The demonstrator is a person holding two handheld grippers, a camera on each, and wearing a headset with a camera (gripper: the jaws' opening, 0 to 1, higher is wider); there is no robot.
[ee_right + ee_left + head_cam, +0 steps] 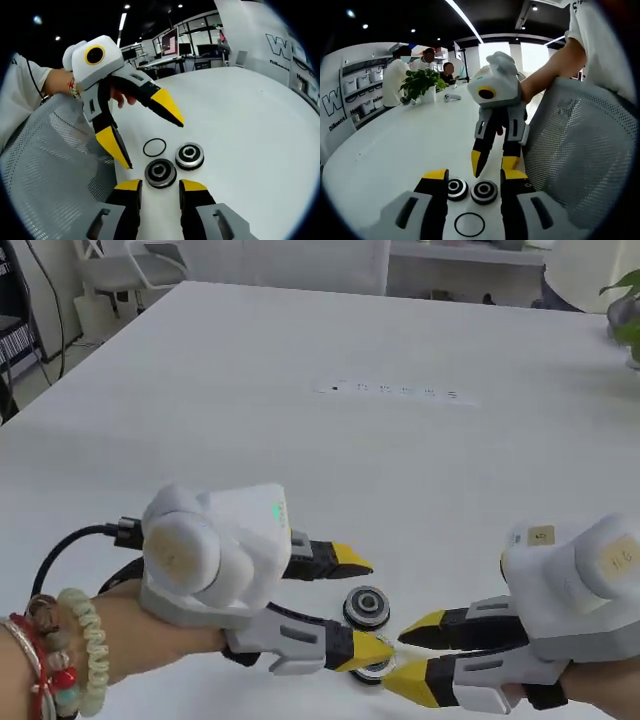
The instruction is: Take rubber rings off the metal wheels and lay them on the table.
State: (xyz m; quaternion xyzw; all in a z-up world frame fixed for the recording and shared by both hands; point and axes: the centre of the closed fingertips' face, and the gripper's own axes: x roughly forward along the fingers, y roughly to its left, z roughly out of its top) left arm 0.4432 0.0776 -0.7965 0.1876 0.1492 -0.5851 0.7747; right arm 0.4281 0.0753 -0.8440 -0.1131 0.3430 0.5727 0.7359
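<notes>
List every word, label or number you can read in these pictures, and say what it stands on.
"W": large wall lettering in the left gripper view, rest cut off.
"W": wall lettering in the right gripper view, rest blurred.
Smaller wall line: blurred, unreadable.
Yellow sticker on the right gripper: too small to read.
Table marks: too small to read.

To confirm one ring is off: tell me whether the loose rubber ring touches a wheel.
Apart. The left gripper view shows bare table between the rubber ring and the metal wheels.
</notes>
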